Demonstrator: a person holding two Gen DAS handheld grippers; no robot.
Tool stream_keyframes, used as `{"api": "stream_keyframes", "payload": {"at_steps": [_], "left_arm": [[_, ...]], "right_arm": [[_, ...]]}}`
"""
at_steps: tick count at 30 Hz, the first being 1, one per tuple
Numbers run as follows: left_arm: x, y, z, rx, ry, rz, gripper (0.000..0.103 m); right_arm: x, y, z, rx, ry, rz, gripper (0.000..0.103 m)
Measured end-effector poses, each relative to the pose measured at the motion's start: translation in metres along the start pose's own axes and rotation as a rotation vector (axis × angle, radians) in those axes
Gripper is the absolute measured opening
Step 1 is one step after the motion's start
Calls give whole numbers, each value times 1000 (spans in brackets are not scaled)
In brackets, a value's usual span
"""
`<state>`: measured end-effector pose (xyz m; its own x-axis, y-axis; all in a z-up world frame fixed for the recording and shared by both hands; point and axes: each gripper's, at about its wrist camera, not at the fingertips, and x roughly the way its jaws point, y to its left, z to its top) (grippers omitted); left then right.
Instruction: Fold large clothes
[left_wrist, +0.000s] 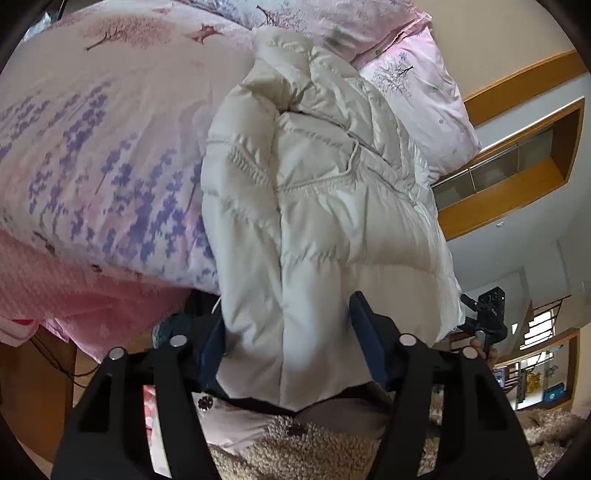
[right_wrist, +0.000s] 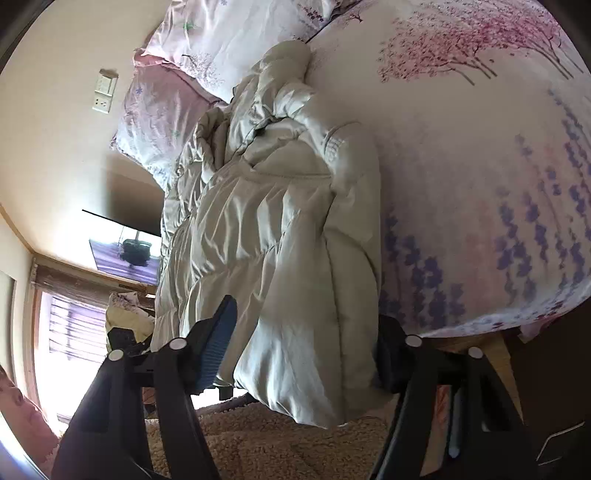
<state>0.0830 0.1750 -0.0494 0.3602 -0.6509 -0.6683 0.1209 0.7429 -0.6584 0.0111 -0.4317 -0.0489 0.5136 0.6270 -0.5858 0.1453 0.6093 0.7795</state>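
A cream puffer jacket (left_wrist: 325, 192) lies bunched lengthwise on the bed, its near end hanging over the bed's edge toward me. My left gripper (left_wrist: 291, 350) is shut on that near end, the padded cloth bulging between its blue pads (left_wrist: 365, 332). In the right wrist view the same jacket (right_wrist: 280, 229) runs away from me. My right gripper (right_wrist: 306, 350) is shut on another part of its near hem, with the left blue pad (right_wrist: 221, 332) pressed on the cloth and the right pad mostly hidden behind it.
The bed carries a pink quilt with purple flowers (left_wrist: 92, 166) and pillows (left_wrist: 417, 85) at the far end. A wooden shelf unit (left_wrist: 517, 155) stands beyond. A fleecy beige cloth (right_wrist: 277, 443) lies under the grippers. A window (right_wrist: 66, 332) is at the left.
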Motion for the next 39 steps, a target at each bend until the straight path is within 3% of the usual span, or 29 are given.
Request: {"api": "stream_keyframes", "payload": {"at_steps": [2, 4, 8, 15, 23, 31, 39], "left_arm": [[1, 2, -2, -10, 13, -7, 56], [1, 3, -5, -11, 14, 2, 39], [-4, -2, -3, -5, -5, 2, 19], [-29, -23, 13, 51, -89, 12, 11], [-69, -55, 49, 140, -275, 3, 9], [-84, -78, 113, 155, -433, 42, 9], [-52, -78, 213, 28, -467, 85, 9]], "right_arm": [[3, 0, -2, 12, 3, 0, 50], [6, 0, -4, 29, -3, 4, 31], [3, 5, -5, 36, -43, 6, 20], [-20, 42, 4, -25, -182, 39, 15], [-40, 91, 31, -145, -362, 96, 13], [-41, 138, 80, -263, -534, 38, 13], [-1, 164, 163, -225, -566, -51, 13]]}}
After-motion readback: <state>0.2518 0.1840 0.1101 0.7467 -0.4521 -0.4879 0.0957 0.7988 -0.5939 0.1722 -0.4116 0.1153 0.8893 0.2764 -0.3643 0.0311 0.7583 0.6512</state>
